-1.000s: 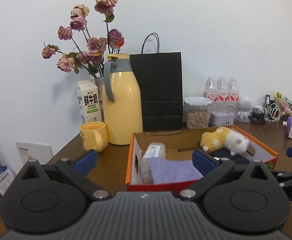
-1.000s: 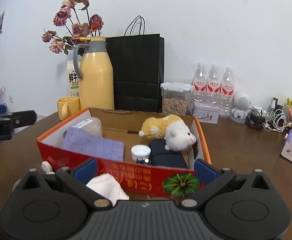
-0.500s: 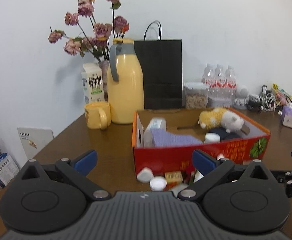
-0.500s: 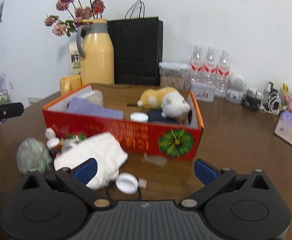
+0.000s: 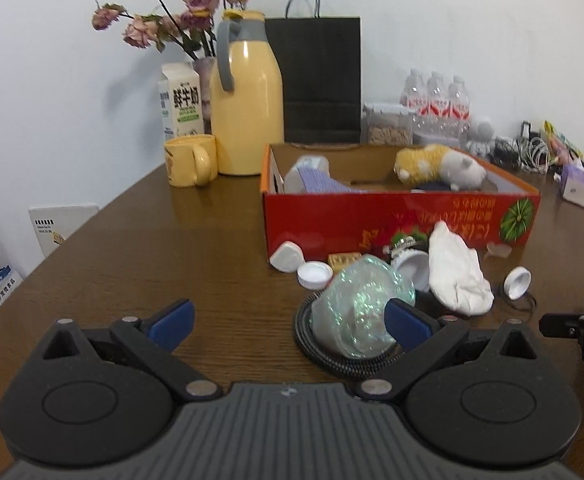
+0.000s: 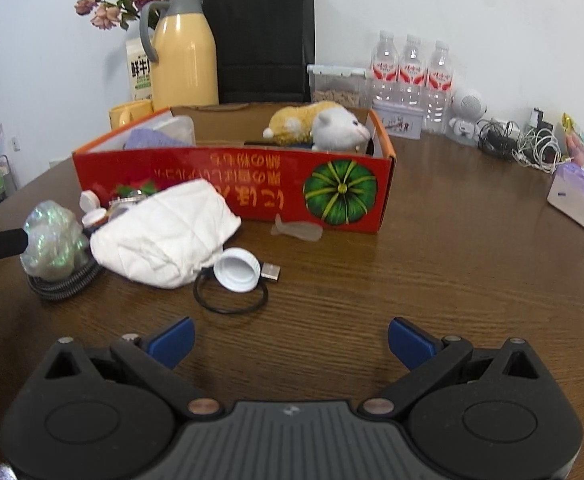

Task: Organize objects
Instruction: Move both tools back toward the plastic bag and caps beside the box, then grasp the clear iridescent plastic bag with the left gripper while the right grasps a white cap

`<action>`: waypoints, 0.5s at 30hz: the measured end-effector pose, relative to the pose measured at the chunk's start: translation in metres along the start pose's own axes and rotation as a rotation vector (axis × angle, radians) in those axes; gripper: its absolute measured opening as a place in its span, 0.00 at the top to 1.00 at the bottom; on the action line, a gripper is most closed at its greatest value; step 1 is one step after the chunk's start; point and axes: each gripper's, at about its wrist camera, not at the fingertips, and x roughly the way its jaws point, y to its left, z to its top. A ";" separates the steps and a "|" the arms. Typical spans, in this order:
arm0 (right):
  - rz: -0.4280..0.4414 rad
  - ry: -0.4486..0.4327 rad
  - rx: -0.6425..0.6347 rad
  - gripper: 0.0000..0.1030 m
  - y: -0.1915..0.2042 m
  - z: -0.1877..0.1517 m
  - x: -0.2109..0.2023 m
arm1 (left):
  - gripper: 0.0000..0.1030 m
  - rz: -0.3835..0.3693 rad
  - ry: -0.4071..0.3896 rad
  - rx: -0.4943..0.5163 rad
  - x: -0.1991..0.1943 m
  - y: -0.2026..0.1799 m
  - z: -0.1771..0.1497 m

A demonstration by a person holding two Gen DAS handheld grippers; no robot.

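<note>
The left gripper hung low and level, jaws spread wide, nothing between its blue pads. The right gripper hung low and level as well, jaws equally wide and empty, just right of the left.

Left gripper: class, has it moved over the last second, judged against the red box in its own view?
Yes. The left gripper has pulled back from the red box, which now sits farther ahead, with table clutter in between.

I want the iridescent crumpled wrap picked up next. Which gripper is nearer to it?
Left. The left gripper has its right fingertip right at the iridescent wrap. The right gripper sits farther off, past the white cloth.
</note>
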 end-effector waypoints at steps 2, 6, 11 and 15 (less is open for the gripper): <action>-0.004 0.012 -0.004 0.00 0.001 0.000 0.004 | 0.00 -0.009 0.011 0.009 0.003 -0.003 -0.001; -0.012 0.028 -0.014 0.00 0.001 0.002 0.011 | 0.00 -0.024 0.025 0.023 0.009 -0.009 0.000; -0.001 0.031 0.007 0.00 -0.001 0.005 0.018 | 0.00 -0.040 0.027 0.039 0.014 -0.017 0.003; -0.001 0.016 0.013 0.00 -0.001 0.005 0.021 | 0.00 -0.049 0.020 0.052 0.017 -0.023 0.006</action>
